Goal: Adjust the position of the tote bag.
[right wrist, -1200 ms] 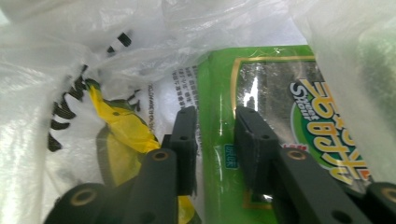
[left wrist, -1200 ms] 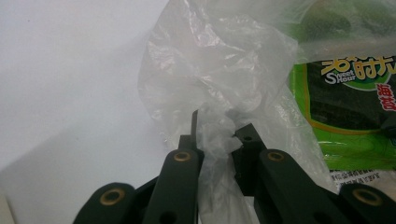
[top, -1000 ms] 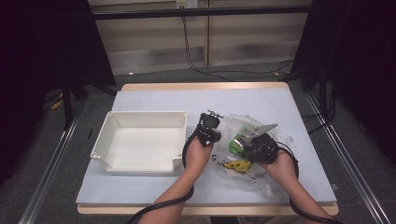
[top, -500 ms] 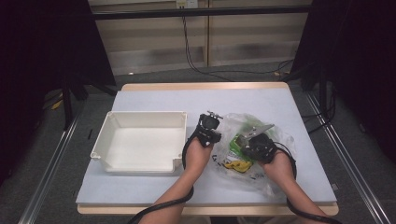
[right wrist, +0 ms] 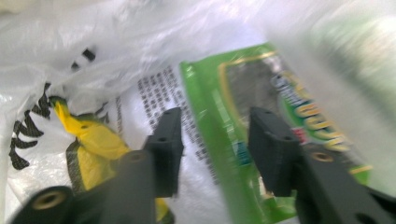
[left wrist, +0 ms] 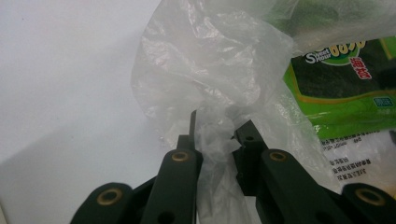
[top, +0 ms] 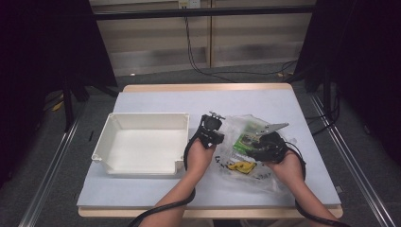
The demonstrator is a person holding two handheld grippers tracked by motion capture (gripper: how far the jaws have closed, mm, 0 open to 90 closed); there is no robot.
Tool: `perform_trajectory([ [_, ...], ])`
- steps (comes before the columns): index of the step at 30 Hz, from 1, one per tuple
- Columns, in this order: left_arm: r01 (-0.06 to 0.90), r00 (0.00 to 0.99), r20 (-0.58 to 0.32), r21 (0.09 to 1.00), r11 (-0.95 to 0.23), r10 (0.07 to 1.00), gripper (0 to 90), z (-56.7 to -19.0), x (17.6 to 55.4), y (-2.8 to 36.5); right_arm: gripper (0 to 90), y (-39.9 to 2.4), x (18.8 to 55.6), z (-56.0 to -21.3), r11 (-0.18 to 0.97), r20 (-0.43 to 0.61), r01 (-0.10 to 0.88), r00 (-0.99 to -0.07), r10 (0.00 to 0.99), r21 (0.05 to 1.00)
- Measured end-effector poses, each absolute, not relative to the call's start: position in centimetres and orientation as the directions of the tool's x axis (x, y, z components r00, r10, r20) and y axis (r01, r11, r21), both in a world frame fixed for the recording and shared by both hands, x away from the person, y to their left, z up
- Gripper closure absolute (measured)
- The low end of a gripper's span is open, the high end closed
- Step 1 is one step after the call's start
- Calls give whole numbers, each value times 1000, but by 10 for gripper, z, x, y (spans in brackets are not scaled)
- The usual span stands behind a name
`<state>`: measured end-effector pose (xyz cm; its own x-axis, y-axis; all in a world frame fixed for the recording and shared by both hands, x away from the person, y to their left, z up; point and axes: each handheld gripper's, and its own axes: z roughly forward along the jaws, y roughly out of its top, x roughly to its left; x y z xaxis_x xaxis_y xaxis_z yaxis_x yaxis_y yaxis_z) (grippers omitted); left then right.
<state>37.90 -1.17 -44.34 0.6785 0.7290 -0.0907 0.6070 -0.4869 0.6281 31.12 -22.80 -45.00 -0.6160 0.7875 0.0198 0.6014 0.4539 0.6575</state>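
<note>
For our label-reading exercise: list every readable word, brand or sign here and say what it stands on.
"Sweet" and Chinese characters "海苔": on the green seaweed snack packet inside the clear plastic bag.
Yellow lettering beside them: cut off.
Small print on the packet's white part: too small.
Black print on the bag: blurred.

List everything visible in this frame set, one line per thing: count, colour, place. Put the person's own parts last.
table: one, pale grey top with wooden edge, centre.
bin: one, white, empty, left half of table.
plastic bag: one, clear with black print, right half of table.
seaweed packet: one, green, inside the bag.
yellow item: one, inside the bag, kind unclear.
left gripper: one, black, shut on a bunch of bag film.
right gripper: one, black, jaws apart over the packet, having just been opening.
</note>
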Motion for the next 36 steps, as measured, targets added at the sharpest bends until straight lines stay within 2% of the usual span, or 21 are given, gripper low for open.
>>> perform_trajectory([
  [2,610,677,-93,625,-486,730,812,-444,379,-12,471,-232,313,-449,455,-2,593,-608,794,665],
  [6,606,679,-85,625,-492,730,812,-444,379,-12,406,-230,314,-461,504,-17,610,-627,779,612],
  [9,607,681,-86,621,-496,727,812,-444,379,-13,511,-223,309,-466,590,-156,547,-641,752,594],
  [10,606,681,-82,621,-497,728,812,-444,379,-12,519,-222,309,-466,591,-163,555,-633,756,585],
  [11,609,679,-88,622,-493,729,812,-443,379,-11,566,-221,309,-466,602,-180,552,-633,753,577],
  [13,609,678,-93,627,-486,729,812,-443,379,-11,716,-219,307,-467,632,-245,519,-628,739,576],
  [18,614,671,-99,630,-476,735,810,-443,379,-12,880,-220,307,-463,605,-201,533,-629,751,592],
  [25,613,669,-100,634,-471,736,810,-442,379,-12,890,-227,307,-458,578,-130,548,-648,751,605],
  [31,607,676,-95,634,-479,731,810,-442,380,-13,886,-225,292,-441,540,-76,528,-665,743,655],
  [36,610,671,-96,634,-475,735,810,-440,379,-14,884,-213,275,-440,589,-83,499,-714,695,636],
])
